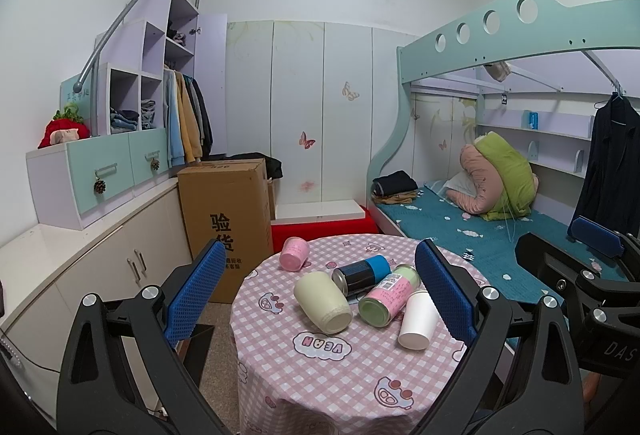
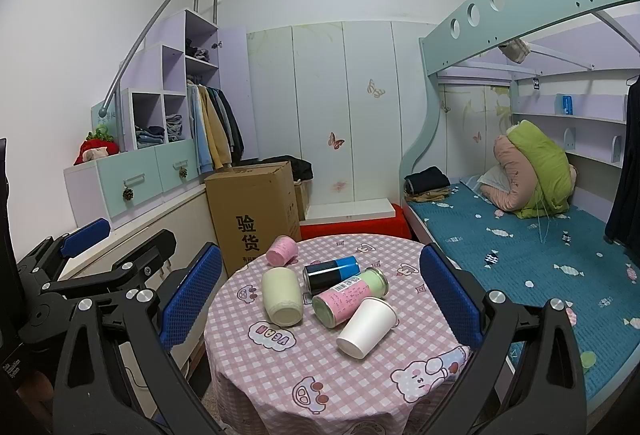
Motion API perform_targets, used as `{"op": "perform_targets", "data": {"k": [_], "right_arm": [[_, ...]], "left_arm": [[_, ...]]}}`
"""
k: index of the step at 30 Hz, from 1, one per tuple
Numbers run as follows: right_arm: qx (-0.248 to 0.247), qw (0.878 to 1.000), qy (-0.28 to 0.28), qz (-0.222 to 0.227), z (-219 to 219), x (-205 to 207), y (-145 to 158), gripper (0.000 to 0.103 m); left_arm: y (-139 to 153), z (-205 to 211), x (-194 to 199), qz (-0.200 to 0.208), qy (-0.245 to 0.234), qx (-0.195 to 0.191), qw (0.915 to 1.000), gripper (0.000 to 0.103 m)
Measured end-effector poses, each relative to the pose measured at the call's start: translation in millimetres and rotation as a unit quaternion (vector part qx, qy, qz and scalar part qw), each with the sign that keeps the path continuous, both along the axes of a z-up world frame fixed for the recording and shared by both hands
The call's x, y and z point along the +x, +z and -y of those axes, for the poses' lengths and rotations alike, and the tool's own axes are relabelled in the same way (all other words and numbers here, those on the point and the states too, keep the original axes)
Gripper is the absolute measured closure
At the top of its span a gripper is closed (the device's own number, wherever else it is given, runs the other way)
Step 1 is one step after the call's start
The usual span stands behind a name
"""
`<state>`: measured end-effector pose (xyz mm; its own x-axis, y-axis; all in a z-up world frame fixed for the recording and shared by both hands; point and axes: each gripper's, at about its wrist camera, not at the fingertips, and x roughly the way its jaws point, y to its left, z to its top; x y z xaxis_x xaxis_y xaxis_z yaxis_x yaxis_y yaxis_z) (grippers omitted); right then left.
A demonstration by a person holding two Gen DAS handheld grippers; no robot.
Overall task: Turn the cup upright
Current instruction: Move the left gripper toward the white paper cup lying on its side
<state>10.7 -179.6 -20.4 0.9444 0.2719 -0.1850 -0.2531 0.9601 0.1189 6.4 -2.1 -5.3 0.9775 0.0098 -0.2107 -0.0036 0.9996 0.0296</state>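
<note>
Several cups and cans lie on their sides on a round table with a pink checked cloth (image 1: 320, 375) (image 2: 320, 367). A white paper cup (image 1: 418, 319) (image 2: 368, 327) lies nearest, its base towards me. A cream cup (image 1: 323, 301) (image 2: 282, 297), a pink and green can (image 1: 390, 293) (image 2: 348, 295), a black and blue can (image 1: 362, 272) (image 2: 331, 272) and a pink cup (image 1: 294, 253) (image 2: 282, 250) lie beyond. My left gripper (image 1: 320, 287) is open and empty above the table's near side. My right gripper (image 2: 320, 291) is open and empty too; it also shows in the left wrist view (image 1: 592, 235).
A cardboard box (image 1: 228, 219) (image 2: 256, 211) stands behind the table on the left. Low cabinets (image 1: 100, 275) run along the left wall. A bunk bed with a teal mattress (image 1: 480, 231) (image 2: 540, 255) lies to the right. A red step (image 1: 324, 229) sits behind the table.
</note>
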Motion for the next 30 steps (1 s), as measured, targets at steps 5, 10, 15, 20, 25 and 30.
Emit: {"op": "perform_targets", "data": {"k": [5, 10, 15, 20, 25, 30], "right_arm": [[0.001, 1.0, 0.002, -0.003, -0.5, 1.5, 0.2, 0.007], [0.001, 1.0, 0.0, -0.01, 1.9, 11.0, -7.0, 0.007], [-0.001, 1.0, -0.003, -0.023, 2.1, 19.7, -8.0, 0.007], [0.0, 0.999, -0.008, -0.043, 5.7, 34.1, -15.8, 0.007], [0.0, 0.997, -0.022, -0.07, 16.6, 55.3, -31.2, 0.007], [0.001, 0.992, -0.047, -0.115, 34.4, 85.2, -58.9, 0.007]], "left_arm": [[-0.2, 0.0, 0.1, 0.0, 0.0, 0.0, 1.0, 0.007], [-3.5, 0.0, 5.7, -0.007, 0.0, 0.001, 1.0, 0.007], [-9.9, 0.6, 18.5, -0.021, 0.0, 0.005, 0.9998, 0.007], [-21.1, 6.4, 38.4, -0.043, -0.005, 0.006, 0.999, 0.007], [-36.8, 16.5, 64.7, -0.076, -0.02, 0.007, 0.9969, 0.007], [-65.7, 34.8, 101.7, -0.129, -0.037, 0.009, 0.9909, 0.007]]}}
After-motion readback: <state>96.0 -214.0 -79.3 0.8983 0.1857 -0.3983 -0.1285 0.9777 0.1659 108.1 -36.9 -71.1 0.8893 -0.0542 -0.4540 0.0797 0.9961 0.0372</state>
